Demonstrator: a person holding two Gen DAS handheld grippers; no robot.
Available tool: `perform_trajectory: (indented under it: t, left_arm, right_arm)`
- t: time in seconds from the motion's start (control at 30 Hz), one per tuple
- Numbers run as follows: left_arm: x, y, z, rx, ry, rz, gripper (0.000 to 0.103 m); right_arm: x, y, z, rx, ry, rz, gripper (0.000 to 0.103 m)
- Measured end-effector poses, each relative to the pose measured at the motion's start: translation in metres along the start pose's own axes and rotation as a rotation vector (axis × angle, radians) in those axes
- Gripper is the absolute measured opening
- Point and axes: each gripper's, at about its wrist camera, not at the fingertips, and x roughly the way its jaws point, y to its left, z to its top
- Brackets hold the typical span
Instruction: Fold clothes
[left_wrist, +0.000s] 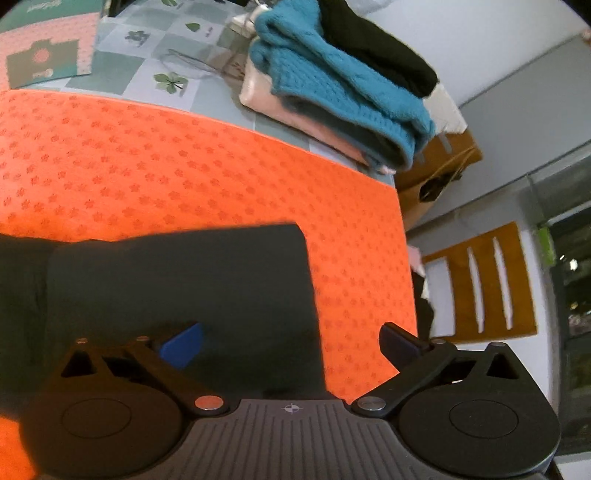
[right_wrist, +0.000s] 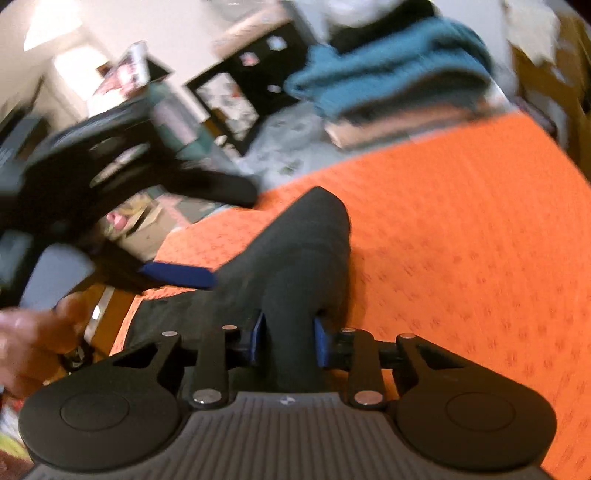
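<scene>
A dark garment (left_wrist: 177, 288) lies on the orange patterned mat (left_wrist: 184, 166), filling the lower left of the left wrist view. The left gripper (left_wrist: 291, 343) hangs over it with its 2 fingers spread wide, holding nothing. In the right wrist view, the right gripper (right_wrist: 288, 338) has a raised fold of the same garment (right_wrist: 295, 258) pinched between its blue pads. Folded clothes, a teal knit (left_wrist: 332, 77) on top, sit at upper right.

Matt dark cloth garment (left_wrist: 177, 288) on embossed orange mat (left_wrist: 184, 166) (beyond, chunky teal knit (left_wrist: 332, 85)).
</scene>
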Motion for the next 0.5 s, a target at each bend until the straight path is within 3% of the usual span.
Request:
perform_trajectory:
  t: [0.13,0.3,0.33,0.4,0.47,0.5]
  left_arm:
    - [0.0,-0.016,0.001,0.105,0.019,0.136,0.103]
    - [-0.018,-0.011,0.003,0.162,0.029,0.22,0.101]
    - [-0.021,-0.008,0.004,0.163,0.032,0.234,0.096]
    - [-0.026,0.0,0.006,0.155,0.029,0.291,0.065]
    - [-0.035,0.011,0.007,0.118,0.02,0.287,0.052]
    - [-0.041,0.017,0.007,0.092,0.008,0.28,0.05]
  right_arm:
    - [-0.01,0.028,0.011,-0.115,-0.02,0.022,0.03]
    - [-0.018,0.058,0.022,-0.238,-0.04,0.072,0.03]
    - [-0.018,0.062,0.023,-0.254,-0.042,0.09,0.03]
    - [-0.019,0.071,0.025,-0.286,-0.045,0.126,0.03]
    - [-0.019,0.079,0.027,-0.318,-0.048,0.163,0.03]
    - [-0.02,0.083,0.028,-0.334,-0.05,0.181,0.03]
